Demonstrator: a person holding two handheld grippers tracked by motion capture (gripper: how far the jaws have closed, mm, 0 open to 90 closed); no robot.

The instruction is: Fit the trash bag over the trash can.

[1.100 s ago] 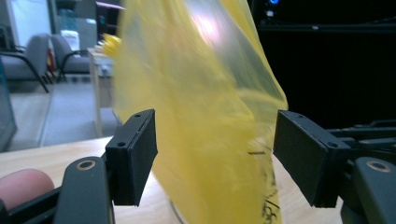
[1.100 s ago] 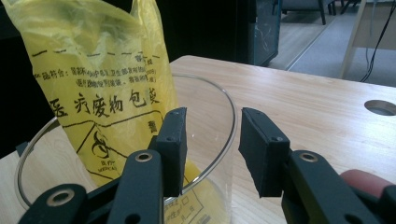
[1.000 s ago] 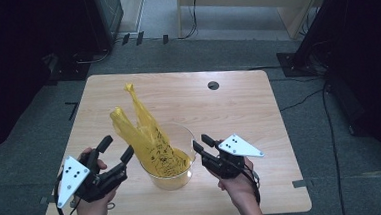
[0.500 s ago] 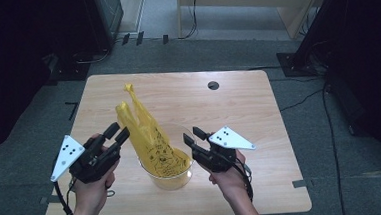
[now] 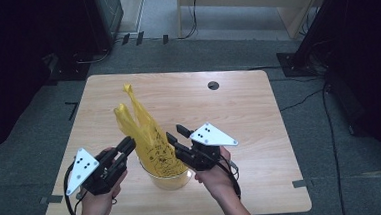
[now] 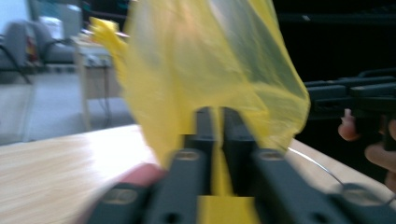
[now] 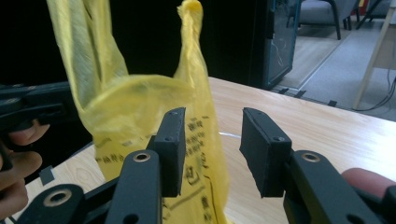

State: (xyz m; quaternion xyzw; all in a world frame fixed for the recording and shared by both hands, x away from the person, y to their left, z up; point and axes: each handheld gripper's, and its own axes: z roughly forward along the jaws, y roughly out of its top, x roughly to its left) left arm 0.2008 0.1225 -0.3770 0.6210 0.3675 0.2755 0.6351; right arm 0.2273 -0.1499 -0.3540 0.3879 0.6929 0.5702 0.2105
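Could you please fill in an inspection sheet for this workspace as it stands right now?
Surface: wooden table, with a dark round hole near its far edge.
Job's things: yellow plastic bag standing in a clear cup, its two handles pointing up.
Clutter: nothing seen.
Claws: left claw has just been closing and pinches the bag's film; right claw is open, with the bag against its left jaw.
Cables: a black cable loops from the left claw; more lie on the floor beyond the table.
Surroundings: grey carpet, dark equipment, a wooden cabinet behind.
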